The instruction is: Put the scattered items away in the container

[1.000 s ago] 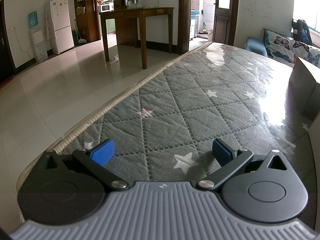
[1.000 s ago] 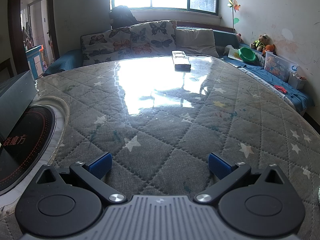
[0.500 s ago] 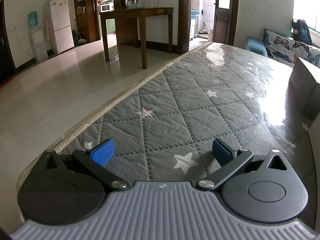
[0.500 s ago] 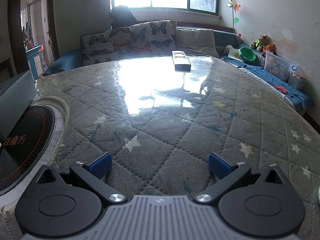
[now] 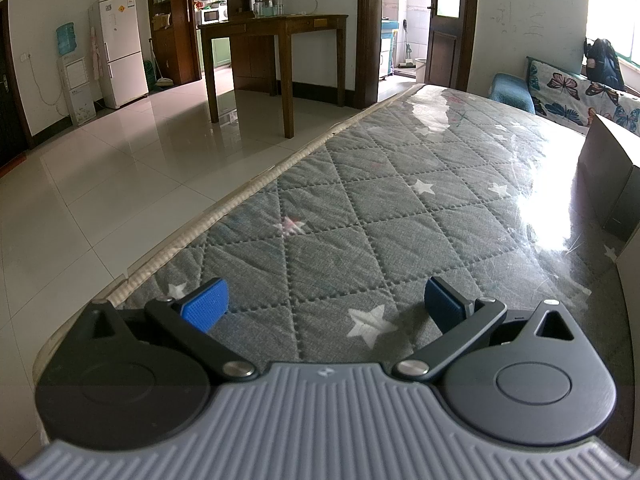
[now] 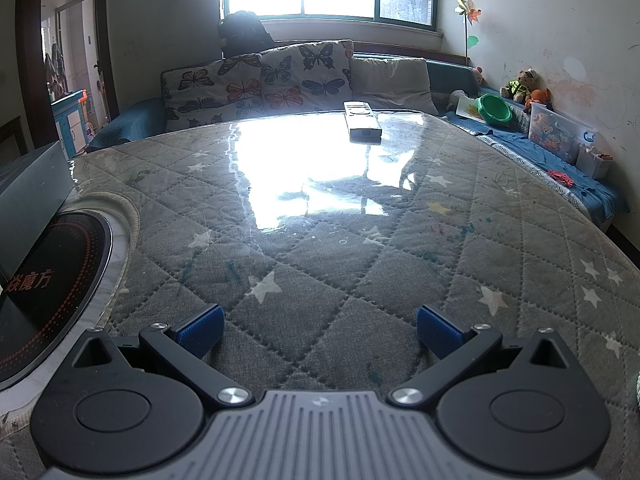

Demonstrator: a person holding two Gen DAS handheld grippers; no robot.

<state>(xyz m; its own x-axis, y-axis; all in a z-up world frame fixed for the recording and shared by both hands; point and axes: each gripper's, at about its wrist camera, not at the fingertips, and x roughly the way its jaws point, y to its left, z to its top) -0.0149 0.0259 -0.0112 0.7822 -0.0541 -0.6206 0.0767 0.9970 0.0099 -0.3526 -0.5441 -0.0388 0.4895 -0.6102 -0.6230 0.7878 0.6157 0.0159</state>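
Left gripper: we see its 2 blue pads spread wide, nothing between them, low over the quilted grey table cover printed with white stars. A clear glossy sheet lies over the cover and throws back glare. The table edge runs just left of this gripper; beyond it lie the white tiled floor, a dark wooden side table and a white fridge against the far wall.

Right gripper: we see its jaws likewise spread wide, holding nothing, low over the same cover.

Task thing: we log 1 loose item on the table, a grey remote control, lying flat at the far edge, well apart from the right gripper and roughly straight ahead of it. It sits beside the bright window reflection.

Container: a dark box stands on the table at the right margin of the left wrist view; the same box shows at the left margin of the right wrist view. We cannot tell from either view whether it is open or what is inside.

A round black induction plate with red markings is set in the table just left of the right gripper, touching the box's base in view.

Behind the table: a sofa with butterfly cushions; a green bowl and a clear plastic bin lie on the blue bench at right.
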